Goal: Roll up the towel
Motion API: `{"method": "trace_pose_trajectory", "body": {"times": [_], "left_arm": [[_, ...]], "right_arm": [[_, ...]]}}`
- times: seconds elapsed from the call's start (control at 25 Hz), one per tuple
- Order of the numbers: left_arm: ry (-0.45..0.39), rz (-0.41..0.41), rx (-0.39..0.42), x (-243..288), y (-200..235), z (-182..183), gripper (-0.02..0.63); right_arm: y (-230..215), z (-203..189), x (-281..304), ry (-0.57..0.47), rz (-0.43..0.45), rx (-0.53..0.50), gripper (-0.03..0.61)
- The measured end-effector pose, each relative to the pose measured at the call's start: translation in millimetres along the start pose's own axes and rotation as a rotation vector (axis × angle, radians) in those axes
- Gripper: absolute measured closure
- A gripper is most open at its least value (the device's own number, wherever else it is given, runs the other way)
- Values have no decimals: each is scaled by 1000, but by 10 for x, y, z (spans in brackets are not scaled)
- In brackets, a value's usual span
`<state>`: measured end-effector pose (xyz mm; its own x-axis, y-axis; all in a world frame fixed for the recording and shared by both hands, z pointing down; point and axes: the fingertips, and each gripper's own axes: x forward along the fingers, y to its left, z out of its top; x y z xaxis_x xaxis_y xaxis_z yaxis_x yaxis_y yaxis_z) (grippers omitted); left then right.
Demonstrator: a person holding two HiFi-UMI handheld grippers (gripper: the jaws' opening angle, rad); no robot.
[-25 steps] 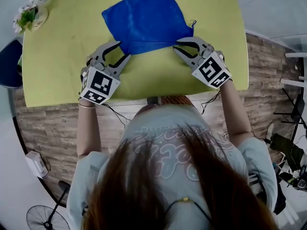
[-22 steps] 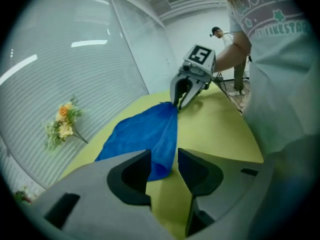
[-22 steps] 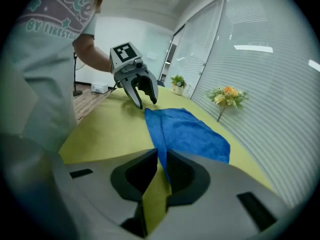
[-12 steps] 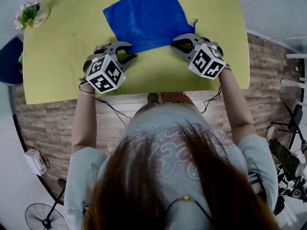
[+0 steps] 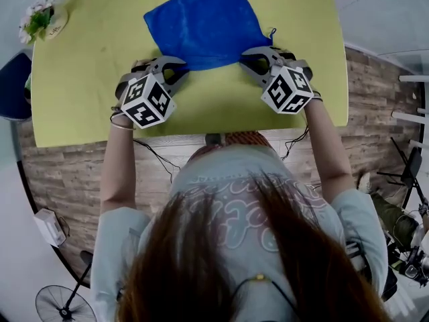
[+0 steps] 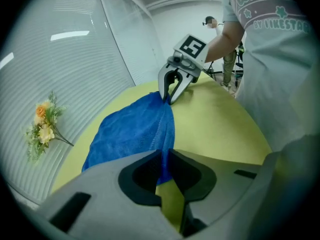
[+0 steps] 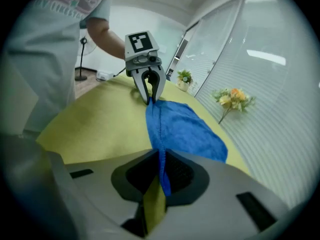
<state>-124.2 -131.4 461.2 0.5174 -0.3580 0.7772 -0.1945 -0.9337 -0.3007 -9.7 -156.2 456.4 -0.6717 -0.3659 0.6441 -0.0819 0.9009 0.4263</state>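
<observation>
A blue towel (image 5: 201,25) lies spread on the yellow-green table (image 5: 87,79), its near edge towards me. My left gripper (image 5: 178,72) is at the towel's near left corner. Its jaws have just been closing, and in the left gripper view the towel's edge (image 6: 162,134) runs up between the pads of my left gripper (image 6: 165,159), pinched. My right gripper (image 5: 249,60) holds the near right corner, and its own view shows my right gripper (image 7: 161,159) shut on the blue hem (image 7: 159,129). The edge stretches taut between the two grippers.
A small bunch of flowers (image 5: 40,20) lies at the table's far left corner. The table's front edge (image 5: 201,136) runs just below the grippers, close to my body. A dark chair (image 5: 10,86) stands left of the table, and a fan (image 5: 64,305) is on the wooden floor.
Both grippers have rolled and sunk towards the towel's near edge. The left jaws, wide open a second ago, have closed on the left corner. The right stays on its corner.
</observation>
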Motion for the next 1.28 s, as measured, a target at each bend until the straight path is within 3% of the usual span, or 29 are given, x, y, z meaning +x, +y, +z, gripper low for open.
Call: {"method": "trace_pose_trajectory", "body": {"times": [0.08, 0.12, 0.28, 0.4, 0.56, 1.12, 1.28], "left_arm": [[1, 19, 3, -2, 2, 1, 568], [-1, 25, 3, 0, -1, 3, 568], [-7, 41, -5, -2, -3, -24, 569], [-15, 41, -15, -5, -2, -22, 568], [-22, 37, -39, -21, 3, -19, 569], [-57, -28, -68, -355, -700, 7, 589], [-66, -80, -88, -426, -882, 44, 589]], "right_arm": [[31, 33, -43, -5, -63, -93, 501], [75, 57, -60, -13, -66, -122, 478], [181, 102, -14, -31, -33, -140, 481], [128, 40, 40, -25, -1, -68, 553], [102, 36, 34, -42, 70, 21, 563], [762, 246, -348, -91, 91, 153, 566], [945, 274, -495, -125, 157, 273, 566]]}}
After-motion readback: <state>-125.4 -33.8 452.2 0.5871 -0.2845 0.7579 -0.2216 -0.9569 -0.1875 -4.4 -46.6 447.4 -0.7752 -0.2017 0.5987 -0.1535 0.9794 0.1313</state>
